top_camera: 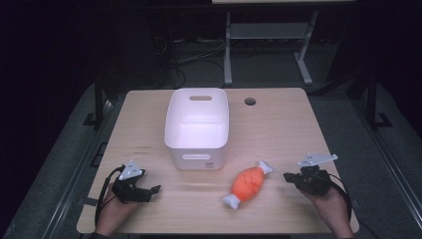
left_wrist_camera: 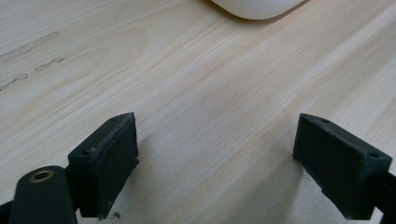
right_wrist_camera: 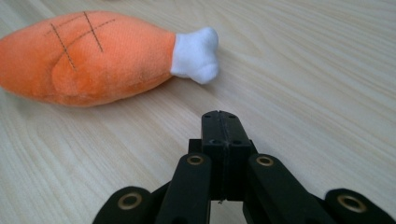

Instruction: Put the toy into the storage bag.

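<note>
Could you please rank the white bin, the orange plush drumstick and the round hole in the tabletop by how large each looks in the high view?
1. white bin, clearly the largest
2. orange plush drumstick
3. round hole, the smallest, though it lies farthest from the camera

soft orange toy drumstick (right_wrist_camera: 88, 58): its far end is cut off at the left edge in the right gripper view.
white plastic bin (left_wrist_camera: 256, 7): cut off at the top edge in the left gripper view.
person's arms: cut off at the near edge in the high view.
</note>
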Demonstrator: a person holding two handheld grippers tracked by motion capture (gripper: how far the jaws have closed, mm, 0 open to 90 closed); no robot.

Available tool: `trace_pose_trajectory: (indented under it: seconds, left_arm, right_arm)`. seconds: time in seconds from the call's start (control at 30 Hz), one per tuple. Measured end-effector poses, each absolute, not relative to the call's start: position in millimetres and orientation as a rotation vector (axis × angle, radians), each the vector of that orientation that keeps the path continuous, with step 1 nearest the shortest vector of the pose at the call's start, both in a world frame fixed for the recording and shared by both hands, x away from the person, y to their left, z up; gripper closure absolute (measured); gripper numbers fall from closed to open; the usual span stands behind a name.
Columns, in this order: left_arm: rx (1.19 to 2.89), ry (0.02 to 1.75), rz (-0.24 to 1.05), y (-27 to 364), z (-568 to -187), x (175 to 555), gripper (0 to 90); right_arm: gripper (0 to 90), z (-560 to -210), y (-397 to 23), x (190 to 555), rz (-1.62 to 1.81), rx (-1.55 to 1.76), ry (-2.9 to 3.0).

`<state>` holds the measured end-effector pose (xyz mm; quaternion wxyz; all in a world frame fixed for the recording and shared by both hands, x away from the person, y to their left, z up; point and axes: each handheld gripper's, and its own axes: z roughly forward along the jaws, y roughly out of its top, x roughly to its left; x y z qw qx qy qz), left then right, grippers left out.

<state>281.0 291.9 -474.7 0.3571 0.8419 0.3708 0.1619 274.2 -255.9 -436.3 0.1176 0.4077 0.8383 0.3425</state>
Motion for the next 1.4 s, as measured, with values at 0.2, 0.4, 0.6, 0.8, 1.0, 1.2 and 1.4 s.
trace_pose_trajectory:
  seconds: [0.2,0.4,0.6,0.8,1.0,1.2,1.4]
  left_arm:
    - [2.173,0.957,0.418,291.9,-474.7,281.0,13.0]
    - [2.173,0.957,0.418,291.9,-474.7,281.0,13.0]
    - [2.173,0.957,0.418,291.9,-474.7,281.0,13.0]
    - [2.173,0.957,0.418,291.9,-474.7,281.0,13.0]
    - [2.171,0.96,0.416,291.8,-474.8,280.8,13.0]
    - [2.172,0.96,0.416,291.8,-474.8,280.8,13.0]
    - [2.171,0.96,0.417,291.8,-474.8,280.8,13.0]
  right_arm:
    - [89.7,-427.5,-252.8,281.3,1.011,1.16,2.47]
    - [89.6,-420.4,-242.6,291.6,1.006,1.129,2.502]
    - [89.7,-416.6,-233.6,300.2,1.011,1.105,2.528]
    - [89.6,-410.9,-222.5,311.3,1.016,1.083,2.544]
    - [89.6,-407.8,-211.7,321.6,1.025,1.065,2.556]
    - [89.7,-406.9,-199.6,332.1,1.028,1.041,2.578]
    - [89.7,-409.6,-185.8,344.2,1.011,1.021,2.608]
